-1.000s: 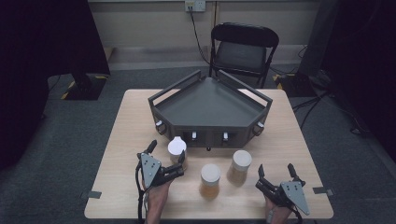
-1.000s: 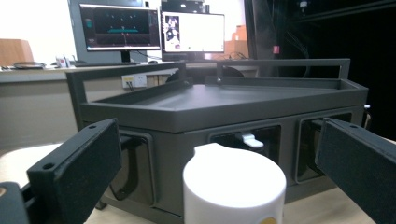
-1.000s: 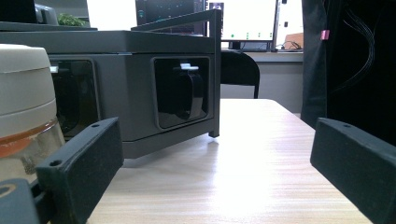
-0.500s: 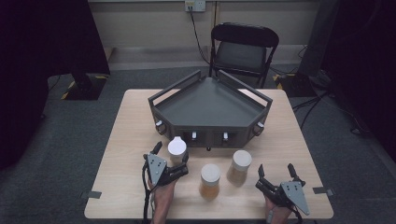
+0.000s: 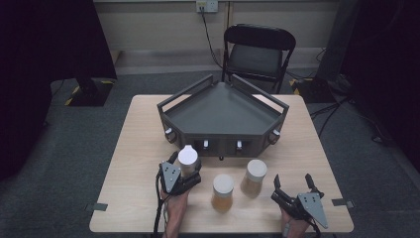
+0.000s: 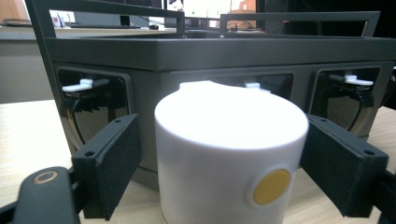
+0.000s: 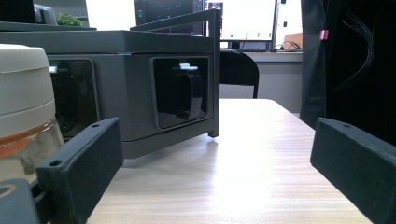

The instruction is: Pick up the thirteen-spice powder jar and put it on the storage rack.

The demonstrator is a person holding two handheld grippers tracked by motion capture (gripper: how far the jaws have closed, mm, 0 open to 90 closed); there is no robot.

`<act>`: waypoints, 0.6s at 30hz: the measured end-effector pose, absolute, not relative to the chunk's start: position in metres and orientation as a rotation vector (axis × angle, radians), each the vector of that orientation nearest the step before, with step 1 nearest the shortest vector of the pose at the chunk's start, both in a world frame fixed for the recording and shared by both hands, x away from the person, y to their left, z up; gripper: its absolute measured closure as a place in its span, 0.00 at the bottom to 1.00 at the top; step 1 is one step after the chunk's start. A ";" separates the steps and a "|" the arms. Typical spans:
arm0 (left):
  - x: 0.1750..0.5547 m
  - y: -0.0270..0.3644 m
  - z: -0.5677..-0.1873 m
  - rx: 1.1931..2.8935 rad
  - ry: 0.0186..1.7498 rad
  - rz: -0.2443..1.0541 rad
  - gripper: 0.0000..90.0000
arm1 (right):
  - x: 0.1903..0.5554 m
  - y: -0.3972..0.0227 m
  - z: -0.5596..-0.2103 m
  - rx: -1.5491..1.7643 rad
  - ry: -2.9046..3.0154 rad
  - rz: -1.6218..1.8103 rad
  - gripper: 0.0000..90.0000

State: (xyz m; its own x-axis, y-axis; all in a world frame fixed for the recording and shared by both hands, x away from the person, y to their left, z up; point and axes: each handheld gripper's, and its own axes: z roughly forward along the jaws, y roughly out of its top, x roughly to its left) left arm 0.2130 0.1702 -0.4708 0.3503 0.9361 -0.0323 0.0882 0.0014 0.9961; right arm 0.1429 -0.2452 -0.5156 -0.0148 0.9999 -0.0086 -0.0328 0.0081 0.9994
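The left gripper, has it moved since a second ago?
Yes. The left gripper moved slightly toward the tray, its jaws closing around the white jar.

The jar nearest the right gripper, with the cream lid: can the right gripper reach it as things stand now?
Probably yes. The right gripper rests open on the table, and the cream-lidded jar stands just ahead and to its left, with bare tabletop between them. The dark tray sits behind the jar, not in the way.

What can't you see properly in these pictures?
- White-capped jar: in the left gripper view the bottom edge cuts off its body, so its contents stay unknown.
- Left gripper: that view leaves unclear whether the right jaw touches the cap.
- Jar at the left of the right gripper view: cut by the frame edge.
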 end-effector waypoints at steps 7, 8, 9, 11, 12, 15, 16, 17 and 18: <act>0.216 0.171 -0.475 1.426 1.018 0.856 0.24 | 0.143 -0.245 -0.516 1.172 1.200 1.229 0.01; 0.216 0.170 -0.477 1.430 1.021 0.860 0.26 | 0.143 -0.245 -0.516 1.172 1.200 1.229 0.01; 0.216 0.170 -0.478 1.431 1.021 0.864 0.26 | 0.143 -0.245 -0.516 1.172 1.200 1.230 0.01; 0.217 0.170 -0.479 1.434 1.026 0.857 0.27 | 0.143 -0.245 -0.516 1.172 1.200 1.230 0.01; 0.217 0.170 -0.479 1.434 1.025 0.861 0.29 | 0.143 -0.245 -0.516 1.171 1.200 1.230 0.01; 0.217 0.170 -0.480 1.432 1.016 0.862 0.31 | 0.143 -0.245 -0.516 1.171 1.200 1.230 0.01; 0.217 0.170 -0.480 1.434 1.013 0.862 0.32 | 0.143 -0.245 -0.516 1.171 1.200 1.230 0.01; 0.217 0.170 -0.480 1.434 1.012 0.865 0.33 | 0.143 -0.245 -0.516 1.172 1.201 1.230 0.01; 0.217 0.169 -0.481 1.435 1.011 0.868 0.33 | 0.143 -0.245 -0.516 1.171 1.201 1.230 0.01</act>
